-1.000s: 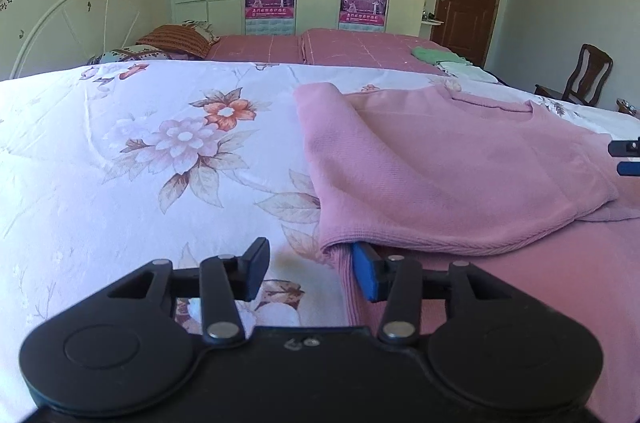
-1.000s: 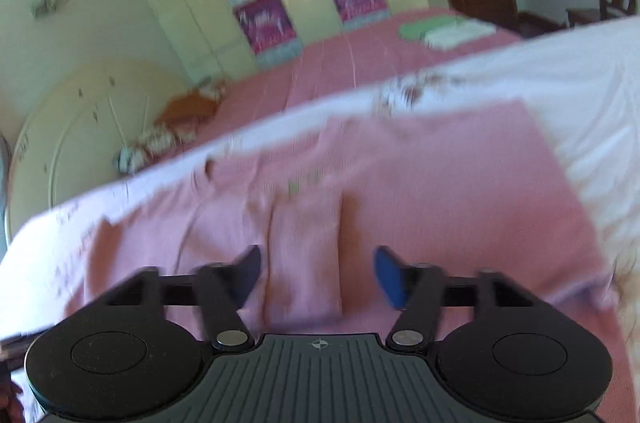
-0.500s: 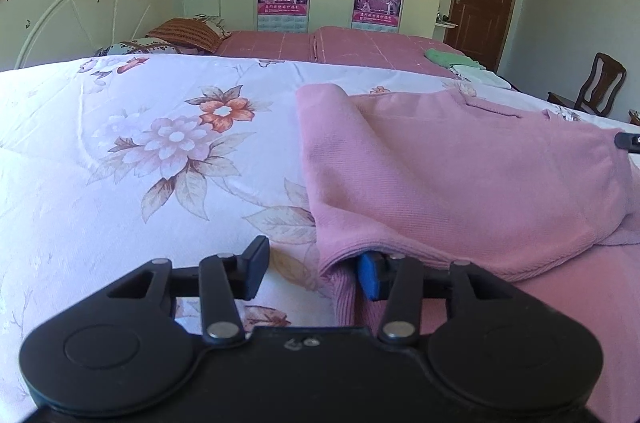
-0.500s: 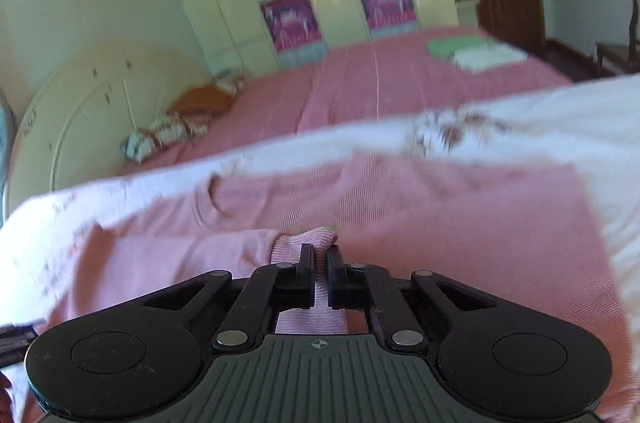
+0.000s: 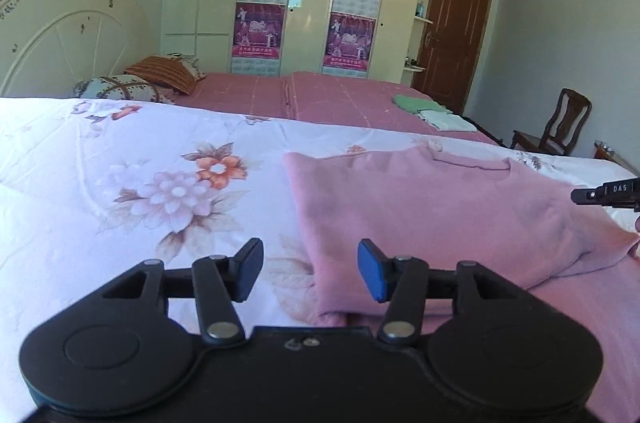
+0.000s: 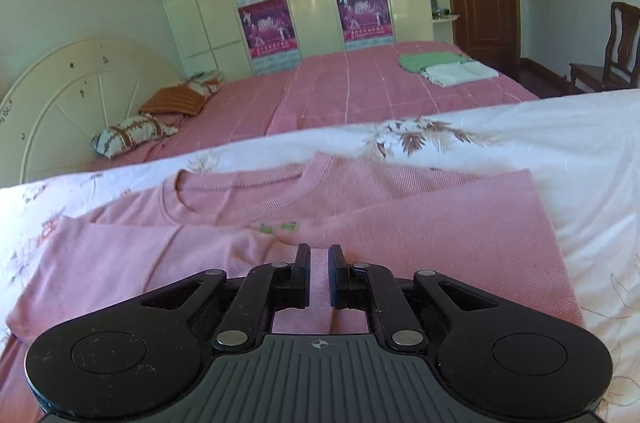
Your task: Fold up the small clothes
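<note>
Right gripper (image 6: 319,277) is pinched almost shut on a ridge of the pink sweater (image 6: 420,235) at lower centre; left gripper (image 5: 310,273) hangs half open, jaws widening, empty over the sweater's folded edge. One side folded; the rest remains, I'd say.

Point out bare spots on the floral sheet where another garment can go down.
Free: floral sheet beside the pink sweater, toward the headboard side; also beyond its hem edge in the right wrist view. Crowded: the sweater itself, under both grippers.

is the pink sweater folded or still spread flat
Partly folded: the pink sweater has its side doubled over the body, and a sleeve lies across its front.
</note>
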{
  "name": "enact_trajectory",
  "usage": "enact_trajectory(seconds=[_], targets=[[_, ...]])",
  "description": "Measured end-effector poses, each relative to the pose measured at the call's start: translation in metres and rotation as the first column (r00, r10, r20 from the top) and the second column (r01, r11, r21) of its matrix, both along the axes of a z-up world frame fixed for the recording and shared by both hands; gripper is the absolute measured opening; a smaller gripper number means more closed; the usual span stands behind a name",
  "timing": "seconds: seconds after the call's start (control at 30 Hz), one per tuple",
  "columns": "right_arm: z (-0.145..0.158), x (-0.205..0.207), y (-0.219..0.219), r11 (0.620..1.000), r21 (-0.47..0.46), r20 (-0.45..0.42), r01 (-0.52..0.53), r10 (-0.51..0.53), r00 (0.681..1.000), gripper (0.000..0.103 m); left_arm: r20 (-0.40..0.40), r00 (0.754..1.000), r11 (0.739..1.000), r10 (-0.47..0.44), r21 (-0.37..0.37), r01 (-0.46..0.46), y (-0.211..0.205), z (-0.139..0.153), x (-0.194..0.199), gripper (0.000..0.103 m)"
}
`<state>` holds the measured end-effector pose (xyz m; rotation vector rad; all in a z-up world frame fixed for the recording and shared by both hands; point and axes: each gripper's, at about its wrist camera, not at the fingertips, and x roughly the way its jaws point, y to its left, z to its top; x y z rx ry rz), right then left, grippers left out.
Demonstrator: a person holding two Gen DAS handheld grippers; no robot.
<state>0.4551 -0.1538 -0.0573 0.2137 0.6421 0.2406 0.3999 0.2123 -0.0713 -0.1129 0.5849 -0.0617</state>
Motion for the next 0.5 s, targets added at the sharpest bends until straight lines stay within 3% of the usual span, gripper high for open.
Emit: enact_trajectory(seconds=[0.07,0.13,0.2,0.3,0.4,0.5], targets=[[0.002,-0.002,0.009,1.000,-0.005,0.012,-0.008,0.008,1.000,0.007,-0.034,0.998,0.998,-0.055,-0.022,0.055,-0.015,-0.009,0.019,0.050],[-0.003,-0.001,0.022,0.999,-0.036,0.000,-0.033,0.033,0.999,0.007,-0.128,0.986,0.994,-0.105,-0.040,0.101,-0.028,-0.030,0.034,0.053],[-0.021,0.007,0.034,0.992,-0.116,-0.088,-0.052,0.042,0.995,0.006,-0.127,0.984,0.991,-0.125,0.040,0.131,-0.038,-0.033,0.033,0.054],[-0.017,0.006,0.035,0.991,-0.125,-0.058,-0.049,0.042,0.997,0.007,-0.075,0.987,0.990,-0.141,0.007,0.142,-0.030,-0.019,0.037,0.057],[-0.008,0.012,0.034,0.996,-0.072,0.001,-0.045,0.045,0.999,0.007,-0.086,0.984,0.987,-0.158,0.024,0.160,-0.025,-0.013,0.073,0.063],[-0.019,0.040,0.046,0.994,-0.104,-0.062,-0.045,0.039,0.997,0.007,-0.116,0.977,0.982,-0.181,0.040,0.187,-0.025,-0.022,0.121,0.063]])
